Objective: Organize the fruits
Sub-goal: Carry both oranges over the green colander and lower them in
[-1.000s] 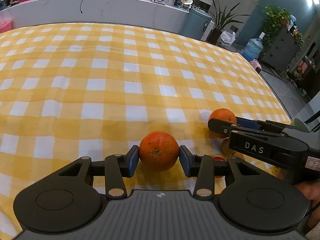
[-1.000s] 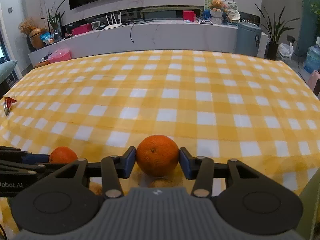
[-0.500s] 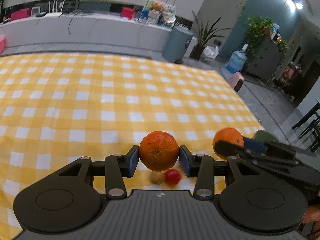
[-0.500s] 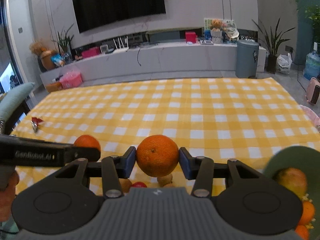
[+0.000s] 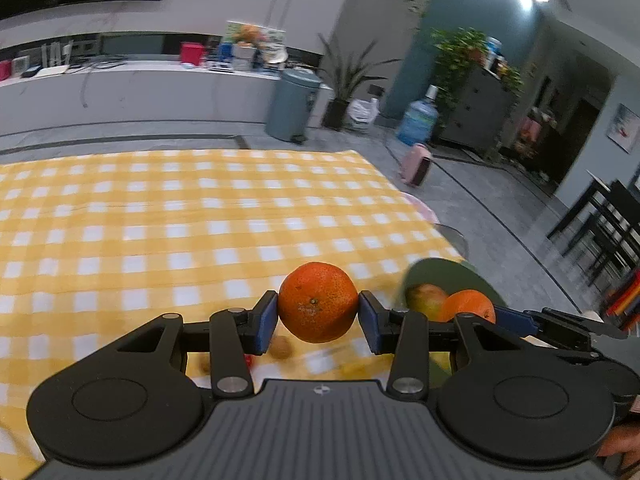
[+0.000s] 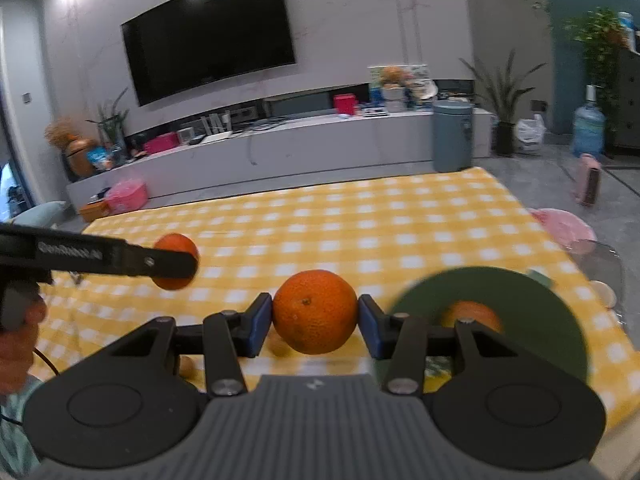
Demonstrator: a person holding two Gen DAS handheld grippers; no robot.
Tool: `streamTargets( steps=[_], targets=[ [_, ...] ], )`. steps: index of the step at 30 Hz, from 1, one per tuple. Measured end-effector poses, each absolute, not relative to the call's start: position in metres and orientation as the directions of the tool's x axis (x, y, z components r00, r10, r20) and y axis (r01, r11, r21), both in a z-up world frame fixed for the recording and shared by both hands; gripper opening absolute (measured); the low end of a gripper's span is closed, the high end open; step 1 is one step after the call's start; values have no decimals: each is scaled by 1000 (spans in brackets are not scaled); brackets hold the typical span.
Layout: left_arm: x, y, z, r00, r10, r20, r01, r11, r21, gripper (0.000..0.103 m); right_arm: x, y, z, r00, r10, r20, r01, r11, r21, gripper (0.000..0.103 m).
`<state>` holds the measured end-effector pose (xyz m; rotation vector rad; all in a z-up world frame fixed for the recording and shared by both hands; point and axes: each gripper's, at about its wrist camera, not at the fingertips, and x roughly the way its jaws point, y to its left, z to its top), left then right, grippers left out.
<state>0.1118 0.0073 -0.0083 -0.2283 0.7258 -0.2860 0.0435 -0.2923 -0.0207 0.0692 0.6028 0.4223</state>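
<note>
We are looking at a big table with a yellow and white checked cloth (image 5: 168, 216). It is filling most of both views, and it is reaching far back toward the grey room.

On the right side of the cloth, near us, a green plate (image 6: 532, 304) is sitting. In the right wrist view 1 orange fruit (image 6: 476, 314) is lying on it. In the left wrist view a yellow-green fruit (image 5: 426, 300) is lying on the same plate (image 5: 444, 270) too.

Our left gripper (image 5: 318, 316) is pinching an orange (image 5: 318, 302) between its 2 blue pads. The pads are pressing on both sides of it, and it is hanging in the air above the near part of the cloth. In the right wrist view this gripper (image 6: 176, 262) is showing up on the left, with its orange (image 6: 176, 246) peeking out behind the black finger.

Our right gripper (image 6: 315, 322) is pinching a second orange (image 6: 315, 311) the same way, with 1 blue pad on each side. This orange is up in the air too, just left of the green plate. In the left wrist view the right gripper (image 5: 476, 314) is poking in from the right, holding its orange (image 5: 470, 305) in front of the plate.

Under the held oranges, small fruits are lying on the cloth. 1 brown one (image 5: 282, 347) is sitting near the left gripper's left pad, and a tiny red one (image 5: 248, 360) is next to it. They are blurry.
</note>
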Motion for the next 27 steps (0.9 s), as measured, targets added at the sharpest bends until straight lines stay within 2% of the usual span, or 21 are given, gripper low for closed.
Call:
streamTargets(
  steps=[15, 21, 27],
  targets=[
    [148, -85, -7, 587, -487, -647, 370, 872, -321, 49, 43, -390, -23, 796, 206, -570, -152, 978, 141, 44],
    [168, -118, -16, 525, -504, -685, 415, 855, -311, 49, 57, -409, -28, 788, 196, -584, -89, 974, 206, 44],
    [186, -145, -36, 457, -484, -746, 446, 850, -278, 49, 74, -407, -41, 763, 202, -614, -94, 974, 204, 44]
  ],
)
